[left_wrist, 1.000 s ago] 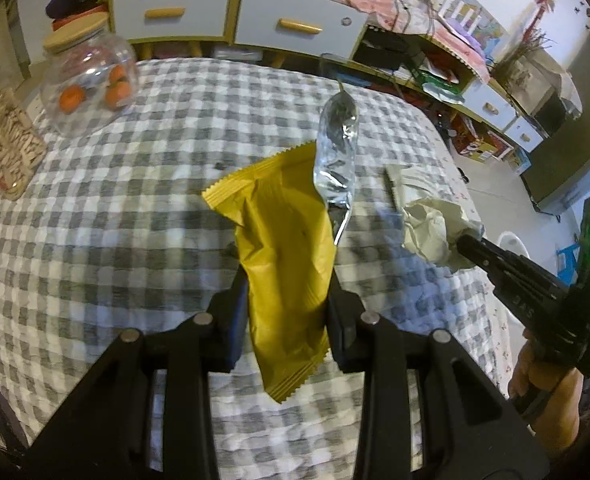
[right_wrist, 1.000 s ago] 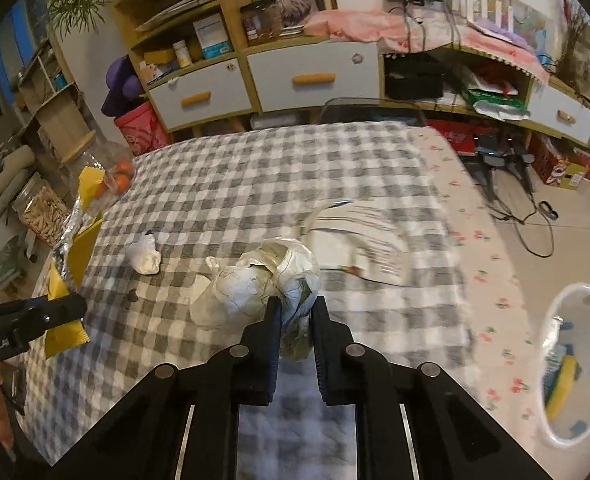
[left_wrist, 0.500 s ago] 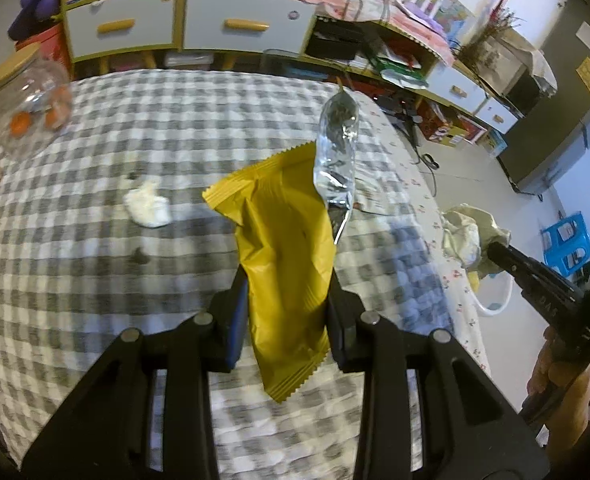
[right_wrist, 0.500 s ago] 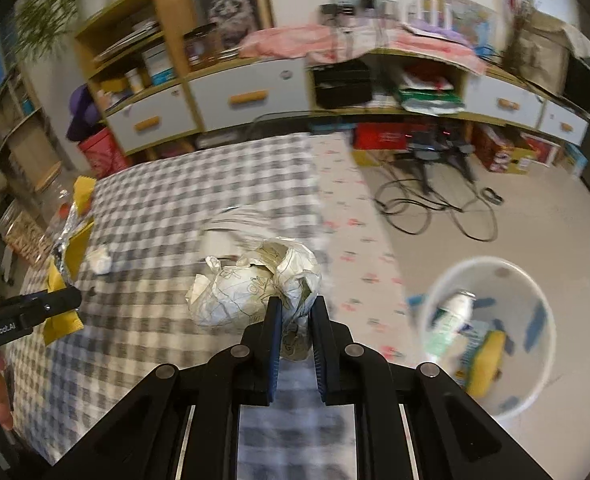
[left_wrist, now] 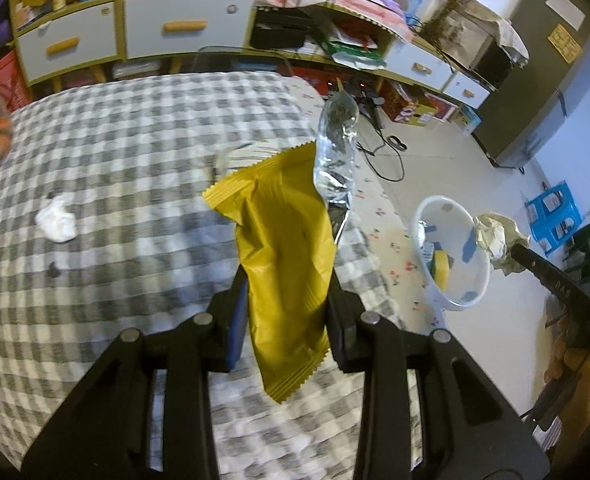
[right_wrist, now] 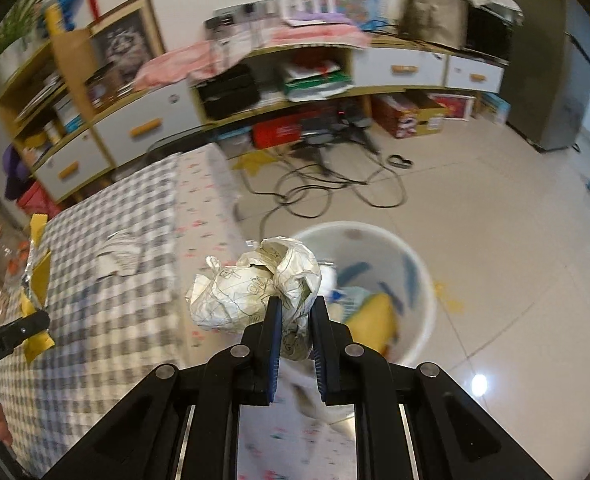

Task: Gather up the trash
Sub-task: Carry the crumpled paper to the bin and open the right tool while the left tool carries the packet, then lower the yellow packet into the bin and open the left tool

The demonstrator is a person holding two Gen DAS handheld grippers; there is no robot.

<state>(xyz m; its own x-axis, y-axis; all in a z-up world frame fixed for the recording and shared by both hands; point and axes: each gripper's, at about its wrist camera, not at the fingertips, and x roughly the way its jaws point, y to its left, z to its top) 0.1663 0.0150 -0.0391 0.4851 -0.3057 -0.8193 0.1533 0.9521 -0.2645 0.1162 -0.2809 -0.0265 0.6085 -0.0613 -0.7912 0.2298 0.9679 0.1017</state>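
A yellow wrapper (left_wrist: pixel 285 264) is pinched flat between the left tongs (left_wrist: pixel 287 296), with a crinkled clear film (left_wrist: pixel 335 156) rising from its top edge; both are held above the checked surface (left_wrist: pixel 115 152). A crumpled paper ball (right_wrist: pixel 255 288) is pinched in the right tongs (right_wrist: pixel 295 320), which are pressed tightly on a fold of it, and it is held just beside and partly over the white bin (right_wrist: pixel 419 280) on the floor. All three pieces are judged very light and soft: the wrapper is thin, glossy and probably slippery, with serrated ends, so it is best gripped across its flat middle; the paper is stiff enough to keep its creased, lumpy shape and may be taken by any protruding fold. A small white wad (left_wrist: pixel 57 222) and a folded printed sheet (right_wrist: pixel 121 258) are left lying on the surface. The bin is smooth, round plastic and already holds some rubbish.
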